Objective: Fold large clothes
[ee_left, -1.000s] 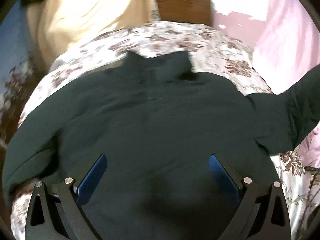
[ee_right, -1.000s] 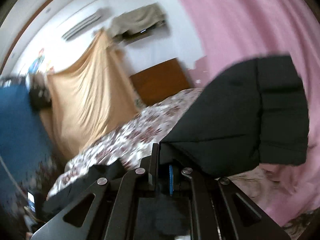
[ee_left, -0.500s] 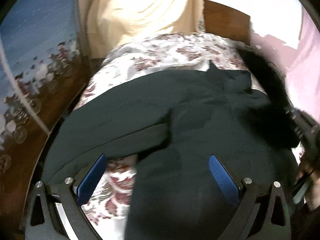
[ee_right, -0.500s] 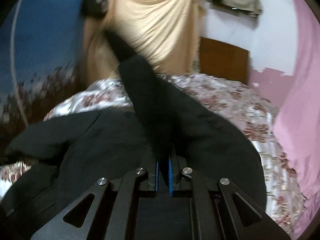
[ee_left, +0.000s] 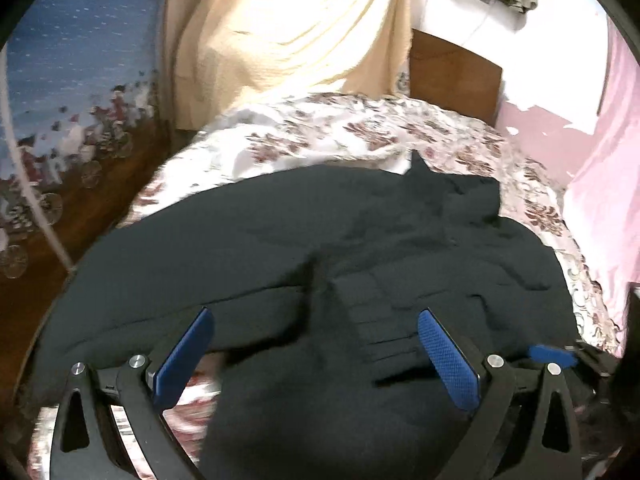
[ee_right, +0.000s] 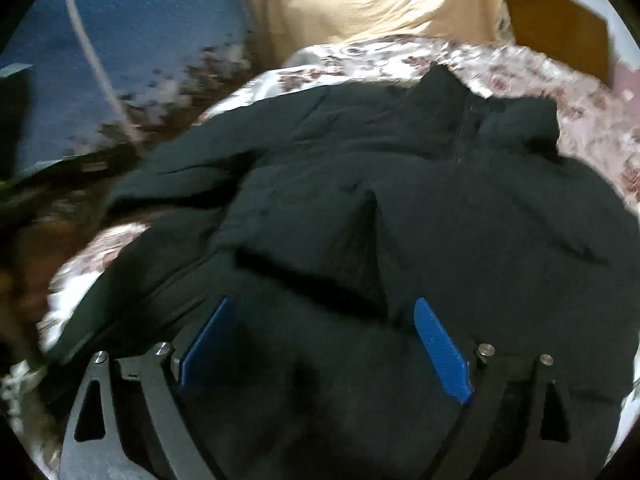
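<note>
Status: early stage. The jacket (ee_left: 360,264) lies spread on the bed (ee_left: 320,136), collar toward the headboard (ee_left: 456,76). One sleeve (ee_right: 480,232) lies folded across the body; the other sleeve (ee_left: 192,256) extends flat toward the bed's left edge. Judged remaining: fold in the second sleeve, then fold the body in half or thirds.

Left gripper (ee_left: 316,354): fingers wide, nothing between them, above the lower body of the jacket. Right gripper (ee_right: 324,346): jaws opening, fingers wide, no fabric pinched, above the folded sleeve.

Jacket: dark green-black, thick, padded, ribbed hem panel, front zip. Bulky fabric; folds will likely spring back.
</note>
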The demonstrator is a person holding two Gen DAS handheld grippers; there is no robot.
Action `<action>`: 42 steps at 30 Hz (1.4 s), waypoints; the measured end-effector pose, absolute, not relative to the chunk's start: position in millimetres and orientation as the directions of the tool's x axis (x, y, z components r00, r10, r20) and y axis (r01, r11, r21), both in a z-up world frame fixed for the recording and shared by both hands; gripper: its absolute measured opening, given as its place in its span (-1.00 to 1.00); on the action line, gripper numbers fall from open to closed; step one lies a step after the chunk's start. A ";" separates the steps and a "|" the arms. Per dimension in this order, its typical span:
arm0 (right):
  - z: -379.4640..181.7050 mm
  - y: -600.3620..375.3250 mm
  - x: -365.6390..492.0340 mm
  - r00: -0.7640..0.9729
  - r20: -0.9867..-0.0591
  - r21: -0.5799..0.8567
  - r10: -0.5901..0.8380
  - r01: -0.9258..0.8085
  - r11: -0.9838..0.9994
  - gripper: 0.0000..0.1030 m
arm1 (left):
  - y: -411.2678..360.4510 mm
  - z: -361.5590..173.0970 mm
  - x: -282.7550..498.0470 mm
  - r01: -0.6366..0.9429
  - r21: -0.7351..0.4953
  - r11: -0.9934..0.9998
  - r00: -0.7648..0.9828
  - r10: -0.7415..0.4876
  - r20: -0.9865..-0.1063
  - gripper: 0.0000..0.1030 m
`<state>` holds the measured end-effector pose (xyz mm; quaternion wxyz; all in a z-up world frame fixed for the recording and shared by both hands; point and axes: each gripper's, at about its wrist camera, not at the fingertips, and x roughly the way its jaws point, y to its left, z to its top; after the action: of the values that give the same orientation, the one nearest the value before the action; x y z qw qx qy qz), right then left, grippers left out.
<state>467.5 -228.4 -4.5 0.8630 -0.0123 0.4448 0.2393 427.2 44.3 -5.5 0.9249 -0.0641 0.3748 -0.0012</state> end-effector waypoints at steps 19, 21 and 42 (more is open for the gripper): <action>-101.6 -393.7 443.7 0.629 -0.776 0.224 0.052 0.196 0.955 0.59 | -9.0 -108.6 468.0 -0.033 0.019 0.999 0.605 0.035 -0.796 1.00; -103.3 -390.1 439.0 0.629 -0.775 0.229 0.061 0.189 0.955 0.65 | -7.9 -108.6 465.4 -0.029 0.013 0.999 0.616 0.028 -0.787 1.00; -95.4 -416.5 423.8 0.756 -0.623 0.466 0.199 0.154 0.871 0.97 | 102.0 -39.1 337.2 -0.237 -0.212 0.948 0.587 -0.034 -0.809 1.00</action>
<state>423.8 -416.5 -95.4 0.9022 0.2532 0.3488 0.0126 337.2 102.0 -39.1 0.8778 -0.1507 0.4510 0.0578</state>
